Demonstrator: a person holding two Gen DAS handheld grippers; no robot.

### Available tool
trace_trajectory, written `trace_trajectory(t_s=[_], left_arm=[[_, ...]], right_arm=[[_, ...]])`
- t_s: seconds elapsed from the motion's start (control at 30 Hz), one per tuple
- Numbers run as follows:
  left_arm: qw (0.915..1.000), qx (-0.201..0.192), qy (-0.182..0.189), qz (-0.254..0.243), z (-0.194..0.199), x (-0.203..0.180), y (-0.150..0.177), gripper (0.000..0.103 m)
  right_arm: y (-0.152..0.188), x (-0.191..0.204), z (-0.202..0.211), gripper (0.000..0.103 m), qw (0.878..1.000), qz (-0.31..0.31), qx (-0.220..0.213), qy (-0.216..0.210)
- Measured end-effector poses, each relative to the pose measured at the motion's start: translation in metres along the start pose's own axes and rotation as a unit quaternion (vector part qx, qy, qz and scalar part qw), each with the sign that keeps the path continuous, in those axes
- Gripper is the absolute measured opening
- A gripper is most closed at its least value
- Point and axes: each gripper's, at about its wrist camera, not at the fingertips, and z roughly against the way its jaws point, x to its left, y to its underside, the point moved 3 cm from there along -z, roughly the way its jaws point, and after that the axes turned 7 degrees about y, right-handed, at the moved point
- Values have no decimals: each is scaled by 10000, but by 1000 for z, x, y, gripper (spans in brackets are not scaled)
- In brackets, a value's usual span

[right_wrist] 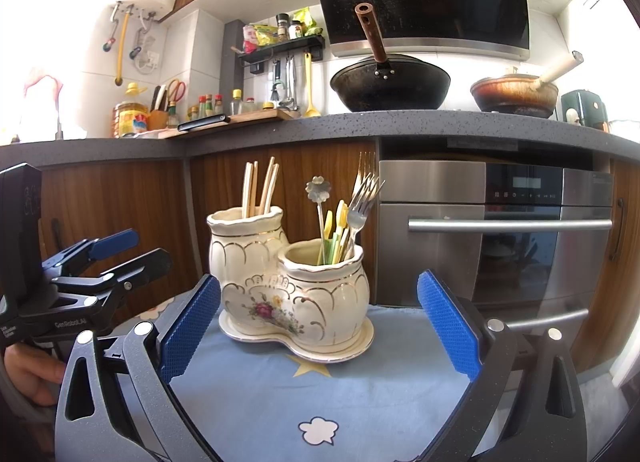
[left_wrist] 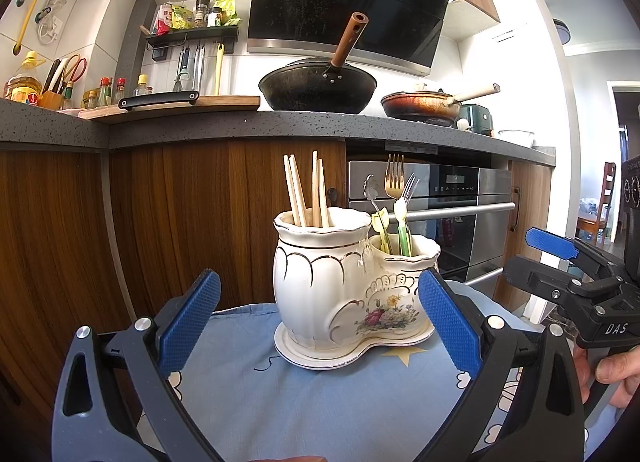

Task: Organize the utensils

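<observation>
A cream ceramic double utensil holder point(left_wrist: 324, 294) point(right_wrist: 280, 294) with gold trim and a flower print stands on a blue cloth. Its taller pot holds several wooden chopsticks point(left_wrist: 306, 191) point(right_wrist: 260, 187). Its lower pot holds forks point(left_wrist: 396, 181) point(right_wrist: 362, 197), a flower-ended spoon point(left_wrist: 372, 191) point(right_wrist: 319, 191) and yellow and green handled utensils point(right_wrist: 338, 234). My left gripper point(left_wrist: 320, 322) is open and empty, just in front of the holder. My right gripper point(right_wrist: 318, 324) is open and empty, its blue pads either side of the holder's front. Each gripper shows in the other's view.
The blue cloth point(left_wrist: 300, 402) point(right_wrist: 320, 394) covers a small table before wooden cabinets point(left_wrist: 180, 221) and a steel oven point(right_wrist: 500, 229). The grey counter point(left_wrist: 280, 121) above carries a black wok point(left_wrist: 318, 87), a brown pan point(left_wrist: 422, 103), a cutting board and bottles.
</observation>
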Motion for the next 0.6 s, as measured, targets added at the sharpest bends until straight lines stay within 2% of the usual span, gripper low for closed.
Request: trace_trajectory(t_s=[0.6], left_arm=[[10000,21,9,-15,0,0,-1,98]], right_arm=[[0,0,0,98,10000,0,3,-4]])
